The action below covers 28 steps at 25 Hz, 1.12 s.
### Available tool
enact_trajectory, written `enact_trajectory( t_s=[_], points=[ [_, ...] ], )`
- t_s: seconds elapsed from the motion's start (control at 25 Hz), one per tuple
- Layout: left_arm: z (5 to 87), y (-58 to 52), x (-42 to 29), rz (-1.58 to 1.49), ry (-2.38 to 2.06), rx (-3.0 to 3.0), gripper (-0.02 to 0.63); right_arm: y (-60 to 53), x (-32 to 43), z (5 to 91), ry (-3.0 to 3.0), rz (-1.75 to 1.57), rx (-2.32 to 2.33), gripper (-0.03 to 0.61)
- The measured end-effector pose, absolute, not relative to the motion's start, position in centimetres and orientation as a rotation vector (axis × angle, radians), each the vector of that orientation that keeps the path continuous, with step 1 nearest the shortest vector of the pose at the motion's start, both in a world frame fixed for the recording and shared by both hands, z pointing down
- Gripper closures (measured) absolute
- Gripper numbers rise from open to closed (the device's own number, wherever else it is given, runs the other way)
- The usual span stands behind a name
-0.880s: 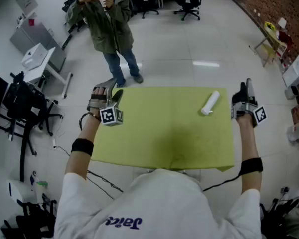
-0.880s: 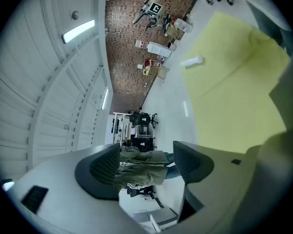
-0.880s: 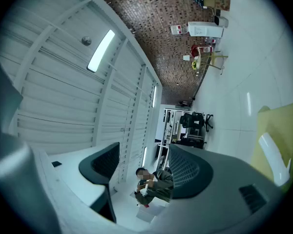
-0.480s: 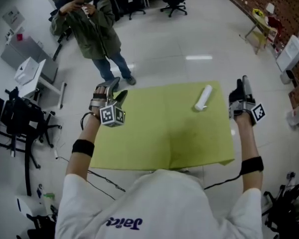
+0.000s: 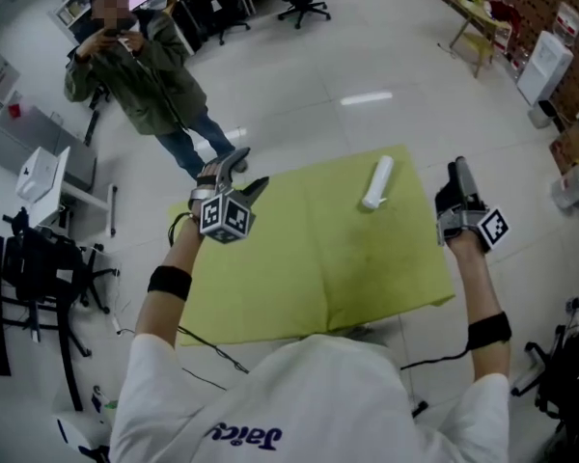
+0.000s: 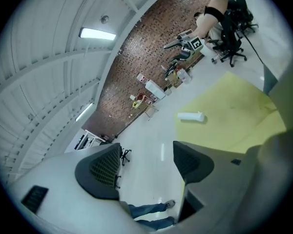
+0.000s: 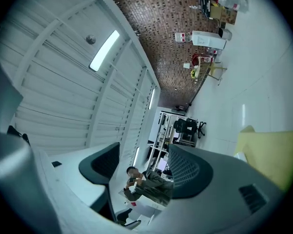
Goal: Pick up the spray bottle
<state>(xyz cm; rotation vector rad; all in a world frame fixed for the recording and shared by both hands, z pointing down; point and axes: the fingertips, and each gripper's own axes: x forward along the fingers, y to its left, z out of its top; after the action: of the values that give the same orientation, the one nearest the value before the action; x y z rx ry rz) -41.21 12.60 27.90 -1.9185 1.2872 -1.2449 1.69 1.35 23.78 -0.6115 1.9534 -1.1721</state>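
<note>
The spray bottle is a white cylinder lying on its side near the far edge of the yellow-green table; it also shows in the left gripper view. My left gripper hovers over the table's far left corner, a good way left of the bottle. Its jaws are open with only floor showing between them. My right gripper is held at the table's right edge, to the right of the bottle, tilted upward. It is open and holds nothing.
A person in a green coat stands on the floor beyond the table's far left corner. A white desk and a black chair stand at the left. Cables trail under the table's near edge. Furniture lines the brick wall.
The head view has swung, so the table now looks tilted. Both grippers keep their places at the table's left and right sides. The bottle has not moved on the table.
</note>
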Motion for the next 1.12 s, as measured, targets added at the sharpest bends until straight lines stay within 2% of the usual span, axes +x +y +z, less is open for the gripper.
enact_trajectory(
  t_s=[0.76,0.84,1.12],
  points=[
    [35.5,0.5,-24.3,-1.228,0.751,-2.423,0.281,4.3,4.6,26.5,2.017,-1.17,-0.737,0.253],
    [36.6,-0.3,-22.3,-1.254,0.654,-2.417,0.245,4.6,5.0,26.8,2.012,-1.176,-0.743,0.253],
    [42.1,-1.4,-16.4,-1.362,0.37,-2.372,0.233,6.1,6.4,28.1,1.99,-1.204,-0.77,0.253]
  ],
)
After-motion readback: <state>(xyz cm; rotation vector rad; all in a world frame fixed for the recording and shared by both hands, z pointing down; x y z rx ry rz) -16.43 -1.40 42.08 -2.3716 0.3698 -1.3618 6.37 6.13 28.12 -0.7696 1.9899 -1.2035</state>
